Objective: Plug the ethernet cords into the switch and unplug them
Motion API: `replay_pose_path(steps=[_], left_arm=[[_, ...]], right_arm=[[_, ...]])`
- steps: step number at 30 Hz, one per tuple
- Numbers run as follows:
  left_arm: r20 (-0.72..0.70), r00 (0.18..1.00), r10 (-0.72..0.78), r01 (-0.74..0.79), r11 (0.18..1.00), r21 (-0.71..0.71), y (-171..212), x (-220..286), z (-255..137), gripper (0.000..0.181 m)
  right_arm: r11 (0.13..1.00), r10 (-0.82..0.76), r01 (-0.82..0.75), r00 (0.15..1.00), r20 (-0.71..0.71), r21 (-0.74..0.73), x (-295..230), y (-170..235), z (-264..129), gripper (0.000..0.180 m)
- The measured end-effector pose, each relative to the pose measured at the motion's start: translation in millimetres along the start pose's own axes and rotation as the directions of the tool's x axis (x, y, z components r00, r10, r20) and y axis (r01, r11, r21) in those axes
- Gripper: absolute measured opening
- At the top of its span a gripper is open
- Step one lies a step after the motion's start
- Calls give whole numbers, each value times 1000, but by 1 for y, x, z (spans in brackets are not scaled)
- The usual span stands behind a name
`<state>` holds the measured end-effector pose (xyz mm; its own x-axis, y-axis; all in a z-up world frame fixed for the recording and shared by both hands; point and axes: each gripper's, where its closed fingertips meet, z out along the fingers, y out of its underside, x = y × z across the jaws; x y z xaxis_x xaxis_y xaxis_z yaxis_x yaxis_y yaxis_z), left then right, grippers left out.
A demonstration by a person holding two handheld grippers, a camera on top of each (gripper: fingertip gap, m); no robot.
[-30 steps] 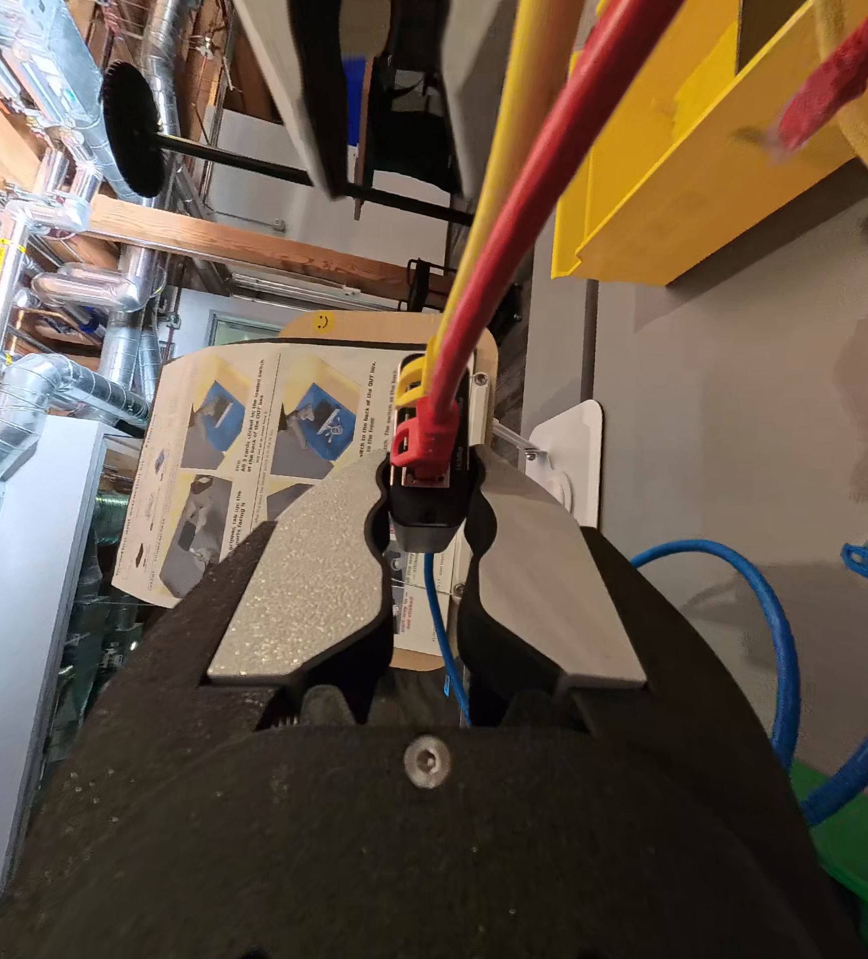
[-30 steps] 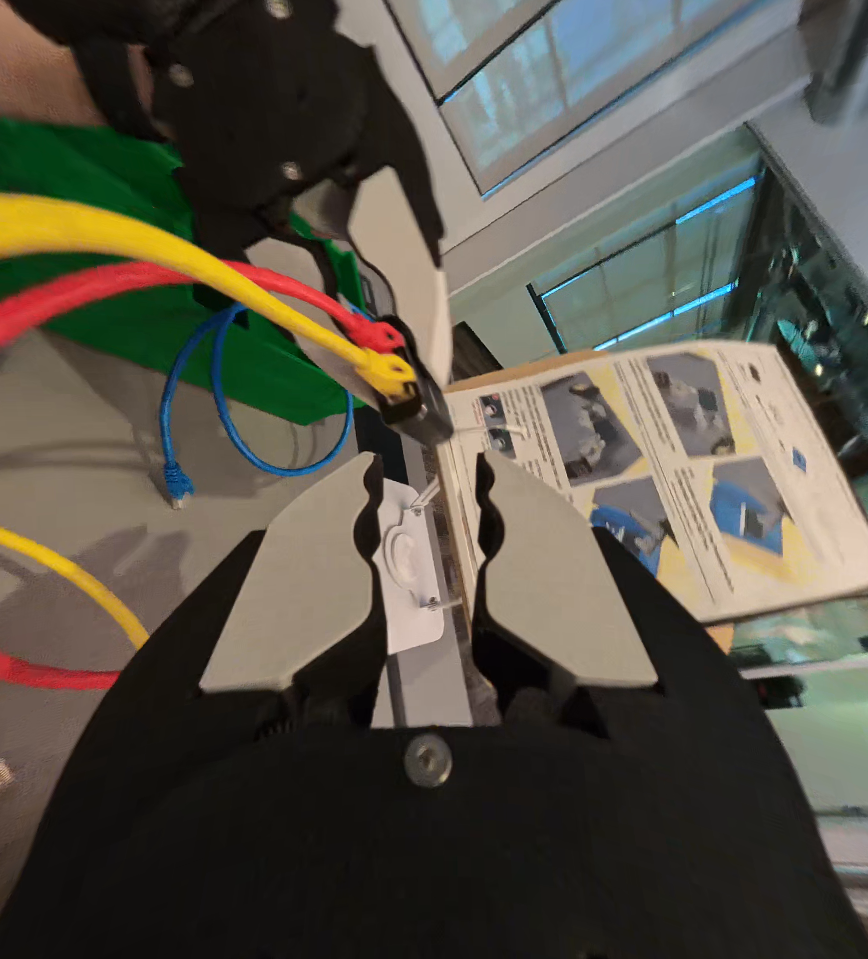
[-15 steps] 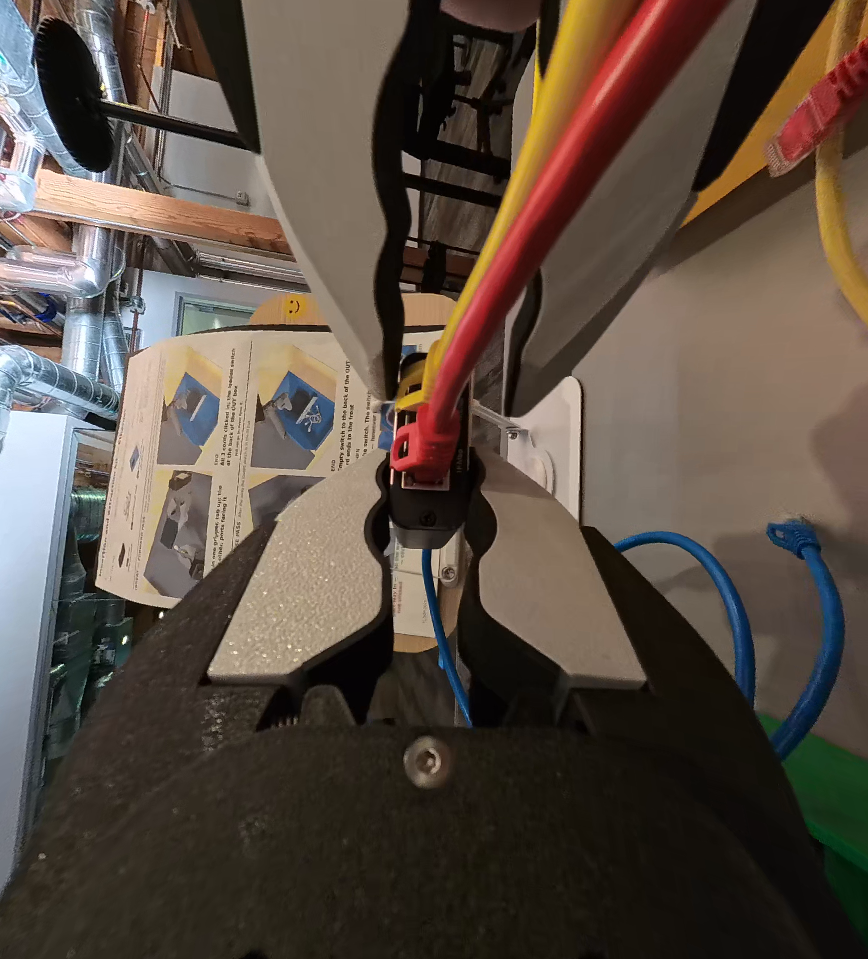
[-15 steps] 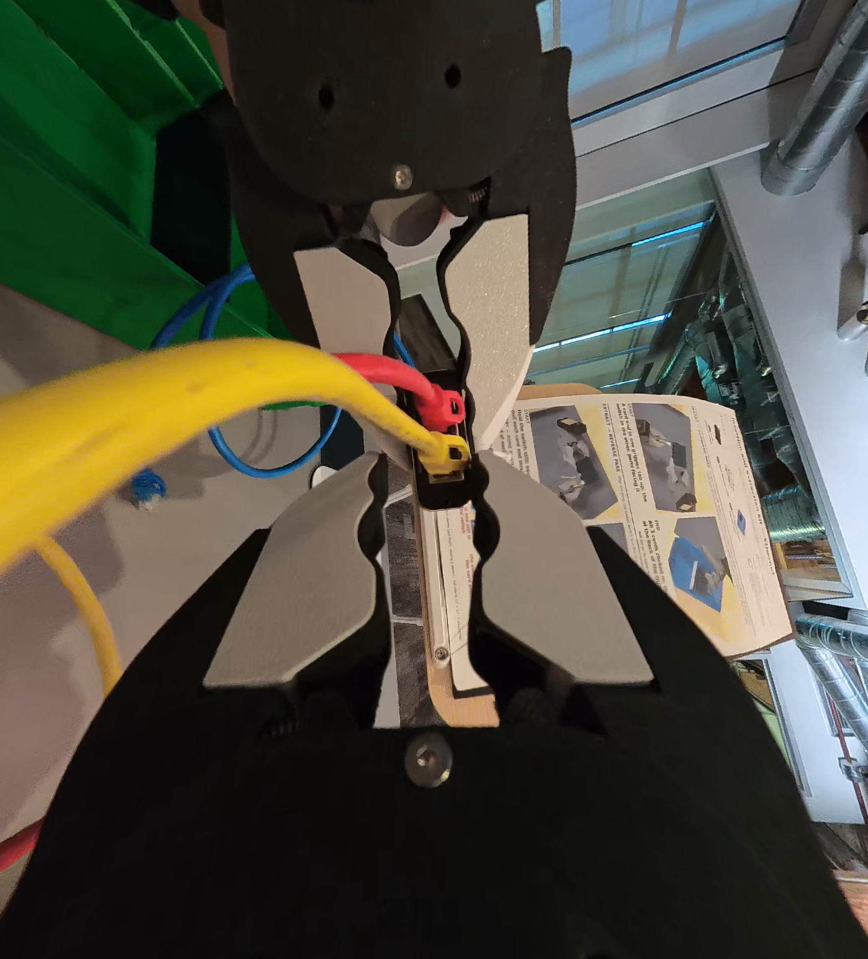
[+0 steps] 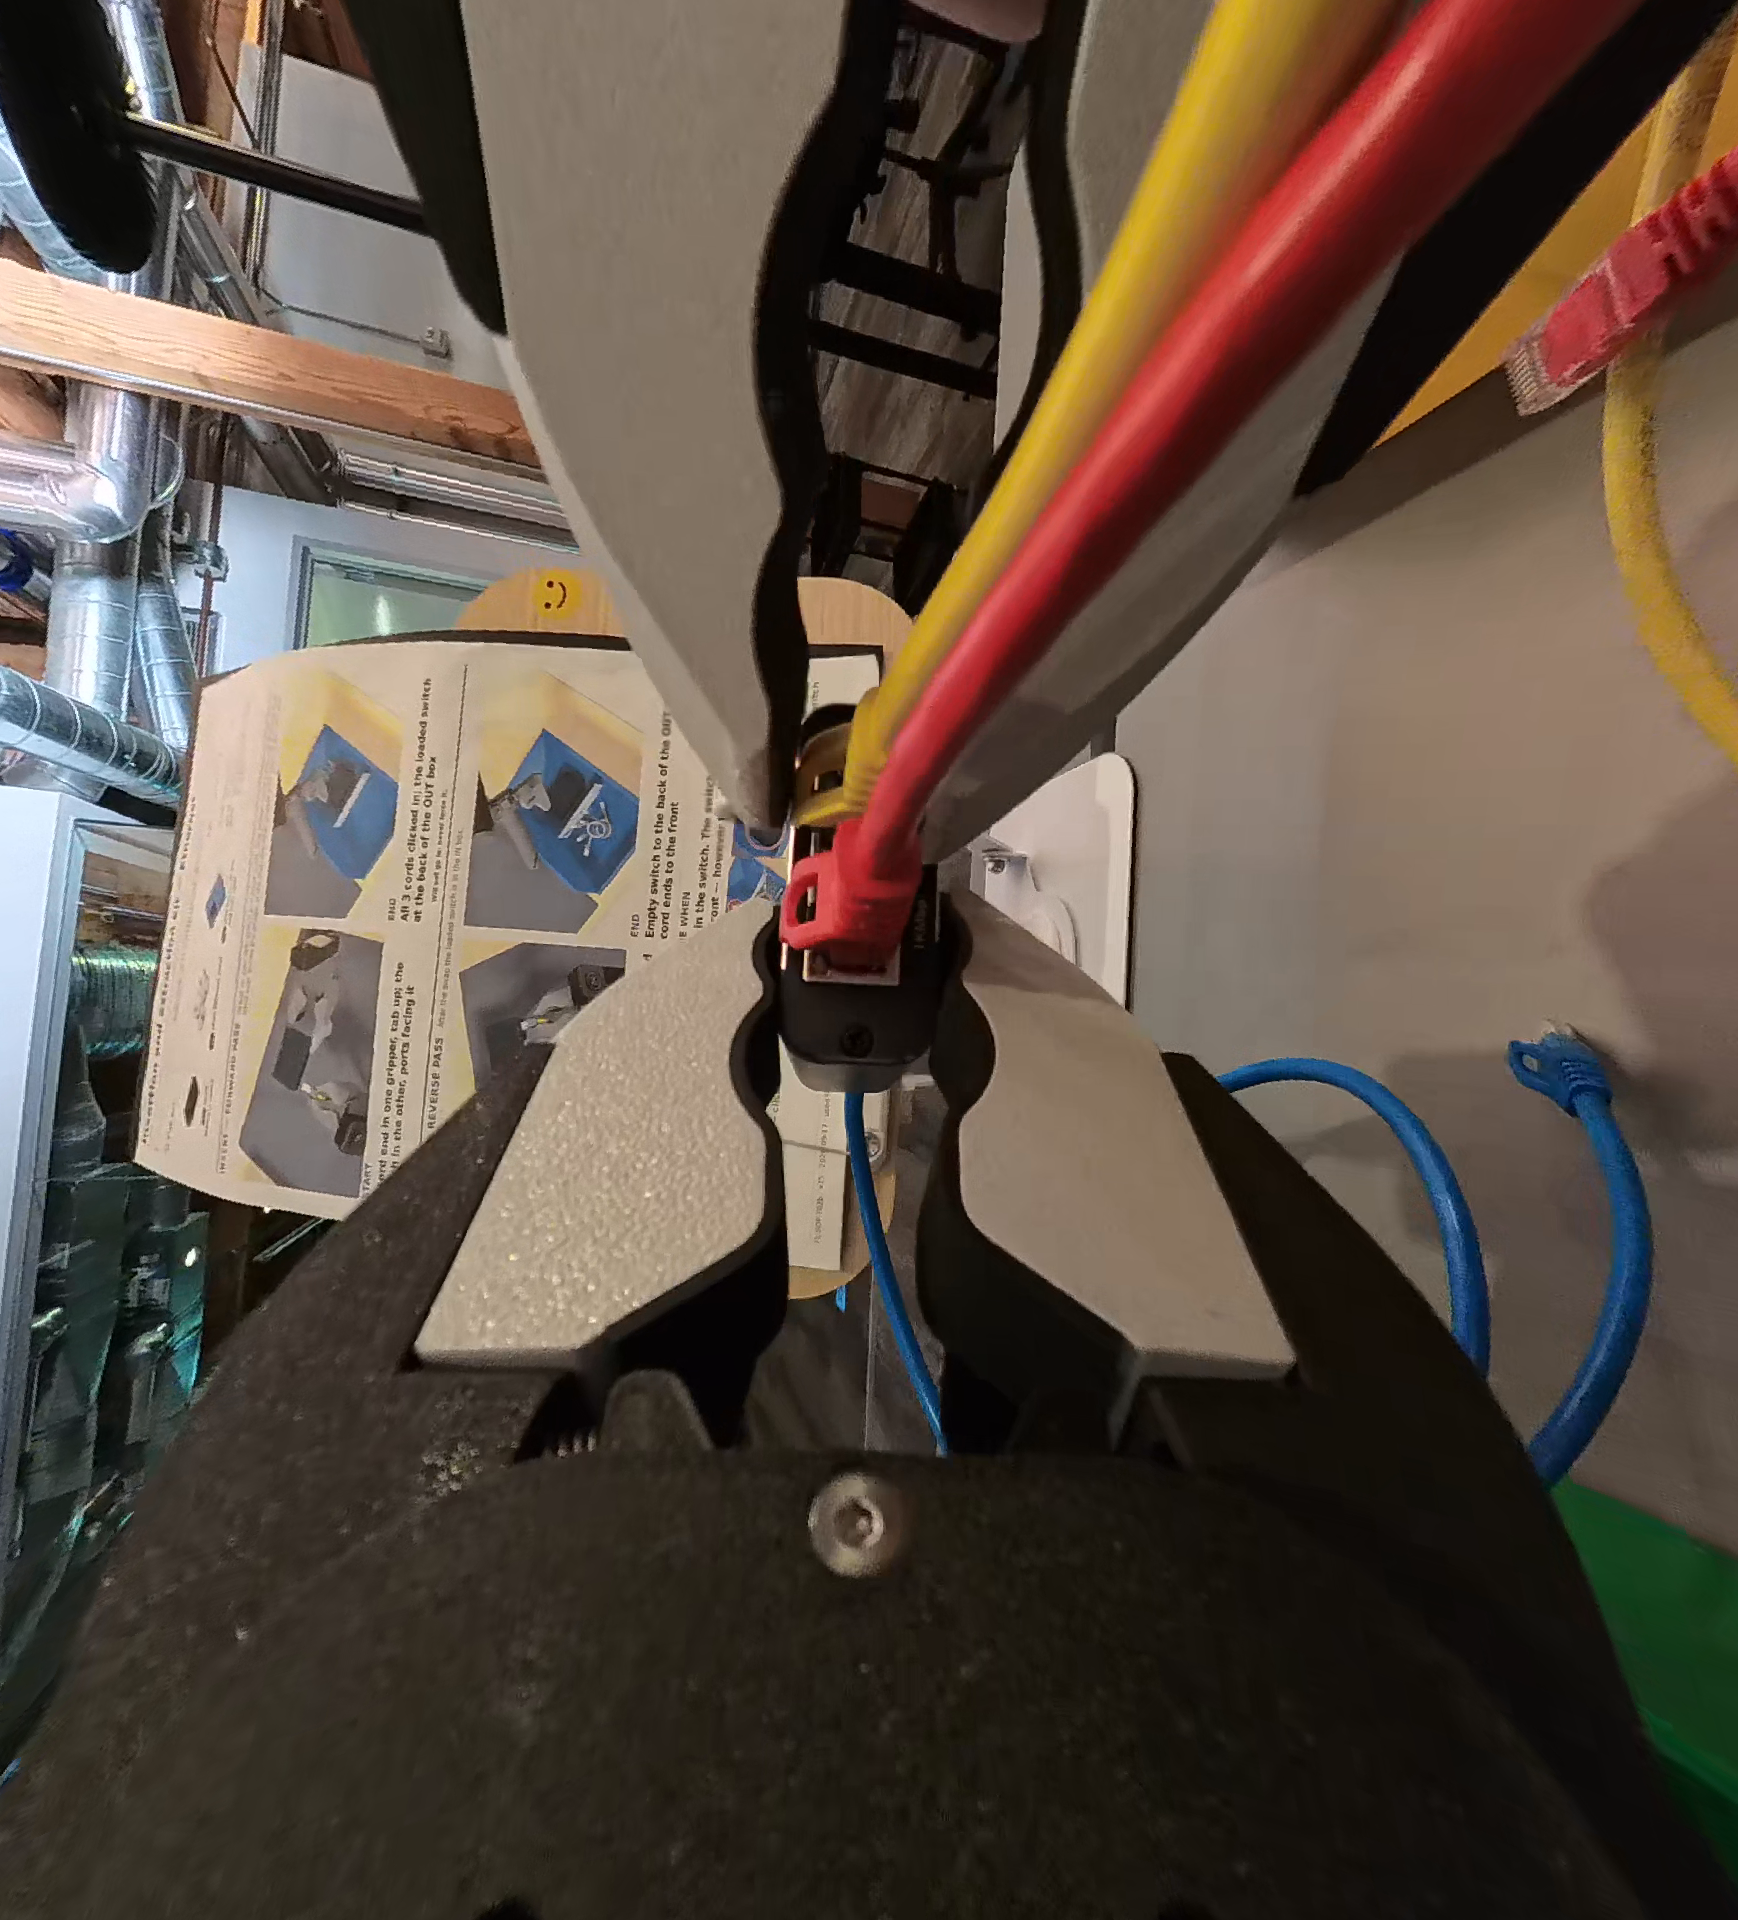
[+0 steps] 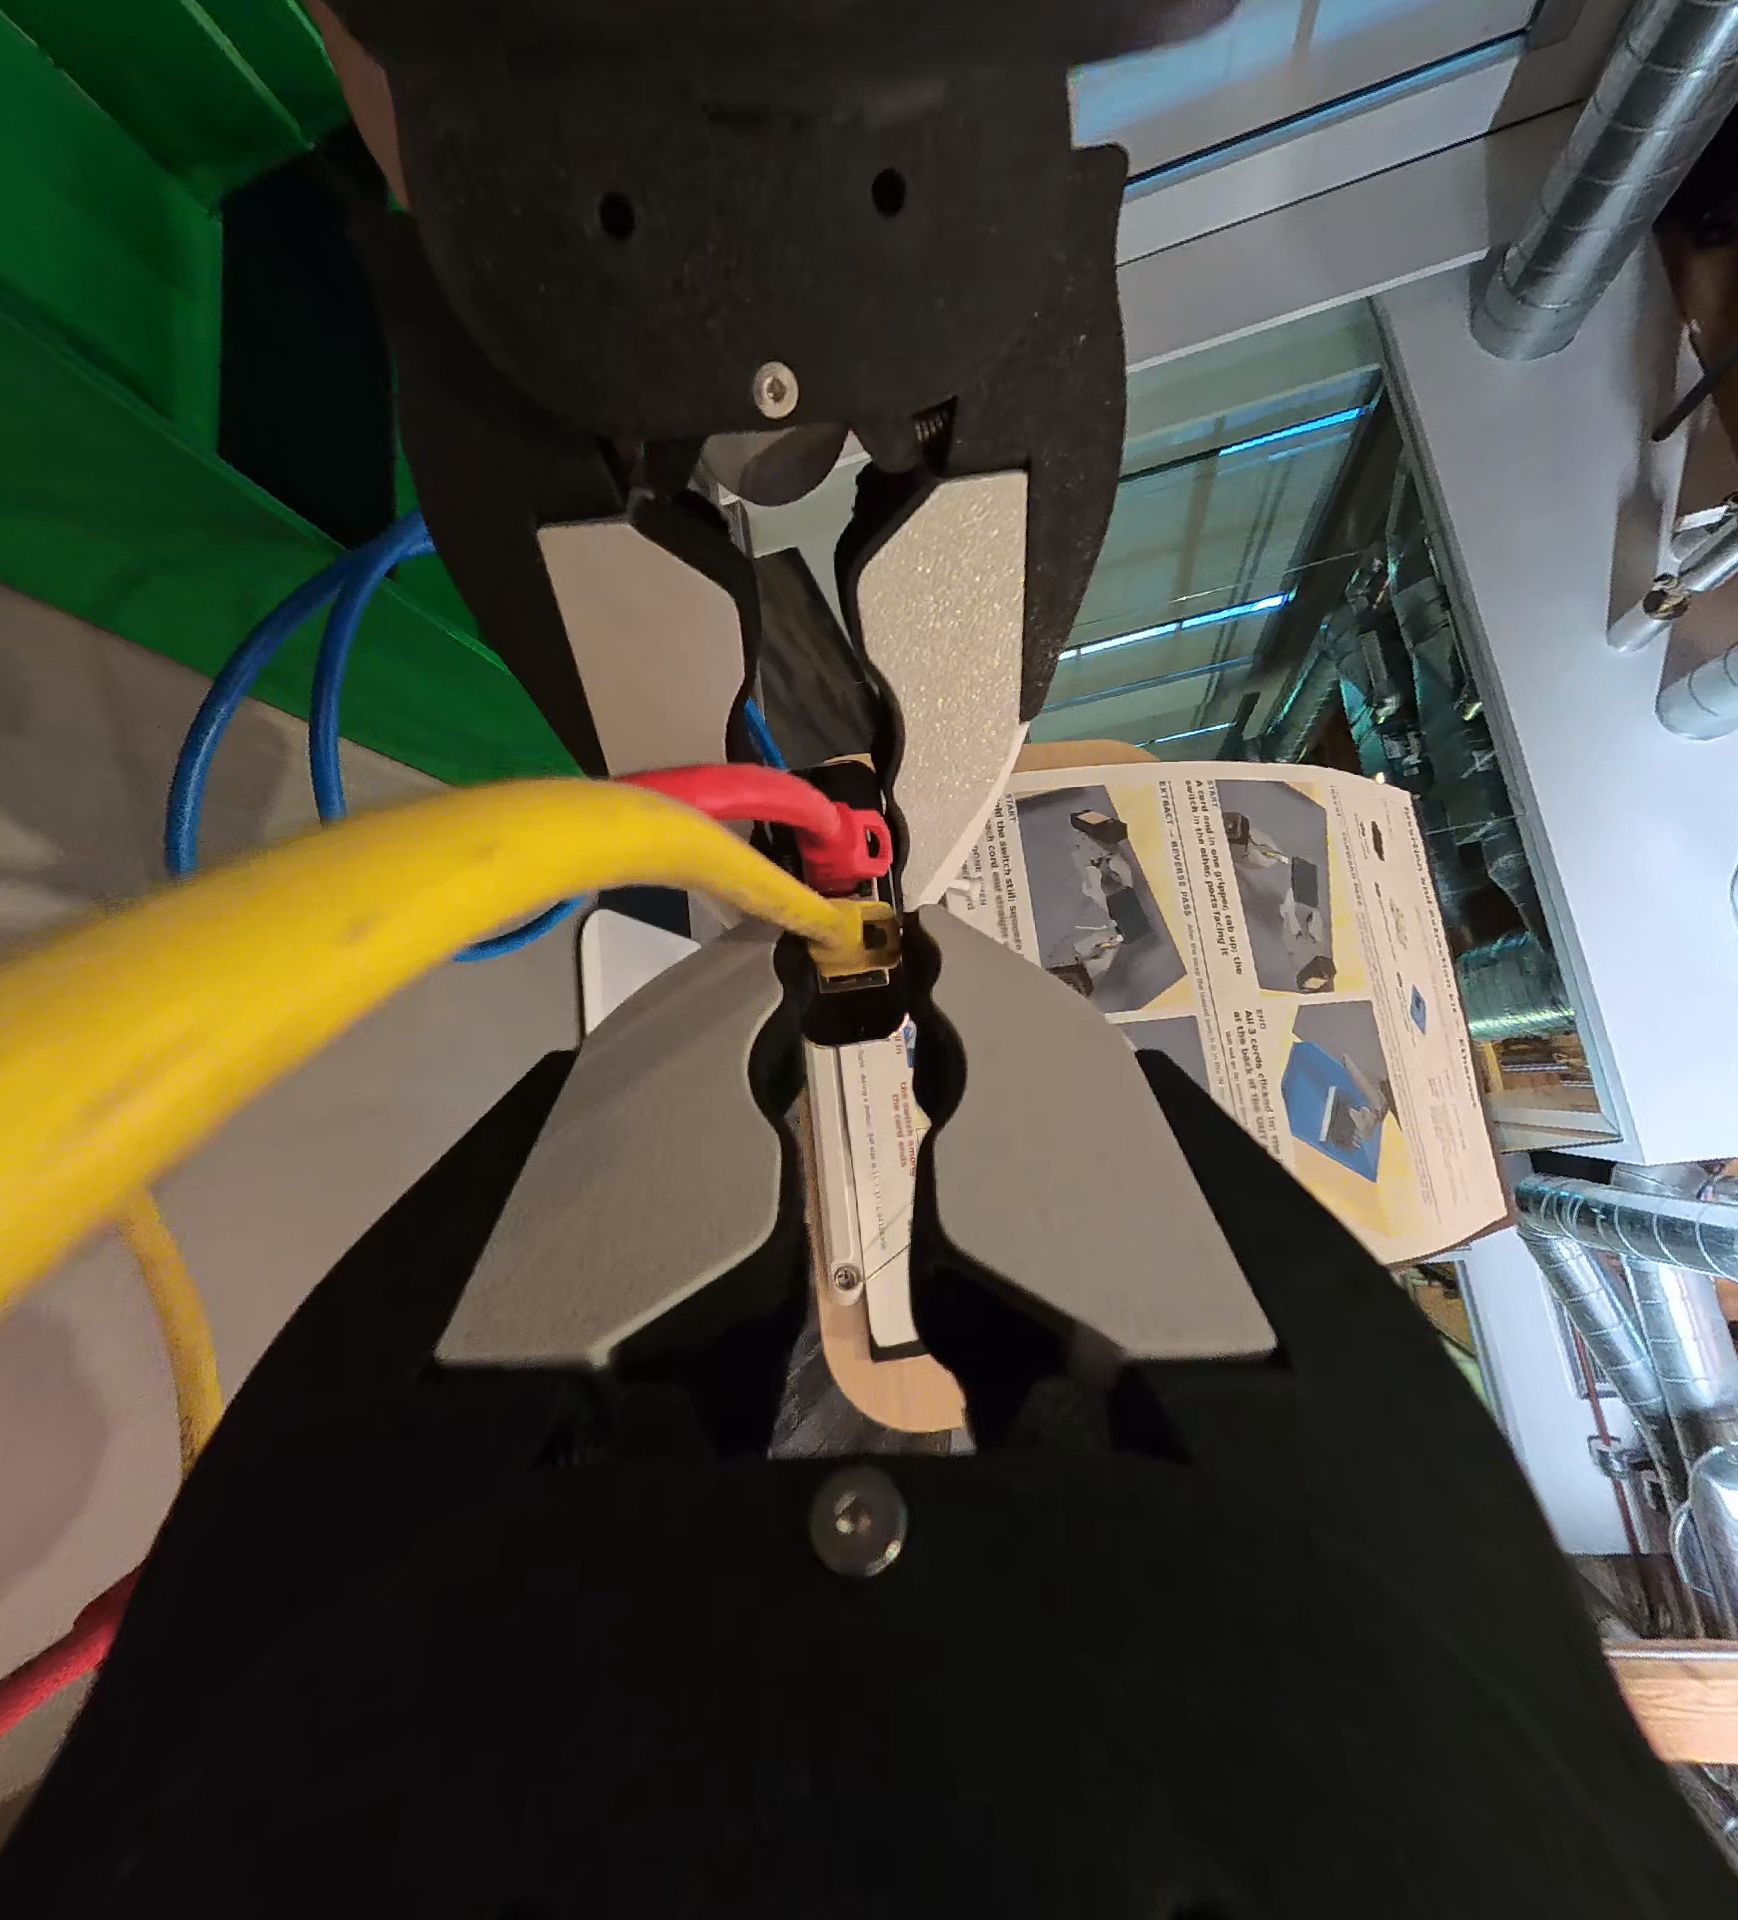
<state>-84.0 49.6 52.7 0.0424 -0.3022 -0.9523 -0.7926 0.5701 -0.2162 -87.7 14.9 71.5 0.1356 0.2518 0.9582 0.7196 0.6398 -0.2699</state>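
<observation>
My left gripper is shut on the small black switch, gripping it at the red-plug end. A red plug and a yellow plug sit in its ports. In the right wrist view, my right gripper has its jaws narrow around the yellow plug at the other end of the switch. The red plug is just beyond it, and the left gripper comes in from above. A blue cord runs behind the switch. Its loose plug lies on the grey table.
A loose red plug and a yellow cord loop hang at the upper right. A green bin stands beside the table and also shows in the right wrist view. A printed instruction sheet stands behind the switch. My left and right fingertips are right by each other.
My right gripper swung in from the side to face the left gripper. It moved up to the switch and narrowed its jaws around the yellow-plug end. The left gripper kept hold of the switch.
</observation>
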Motion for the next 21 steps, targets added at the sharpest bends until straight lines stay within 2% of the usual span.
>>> replay_pose_path(steps=[9,18,21], left_arm=[[-60,997,-43,42,999,-20,-7,7,3,25],[82,994,-76,58,978,199,-26,-8,-5,30],[94,985,-144,116,959,260,-32,-15,-11,42]], right_arm=[[998,68,-67,994,83,-17,-4,5,-7,15],[989,74,-79,996,43,123,11,-2,-24,15],[977,81,-91,995,60,193,14,-6,-34,15]])
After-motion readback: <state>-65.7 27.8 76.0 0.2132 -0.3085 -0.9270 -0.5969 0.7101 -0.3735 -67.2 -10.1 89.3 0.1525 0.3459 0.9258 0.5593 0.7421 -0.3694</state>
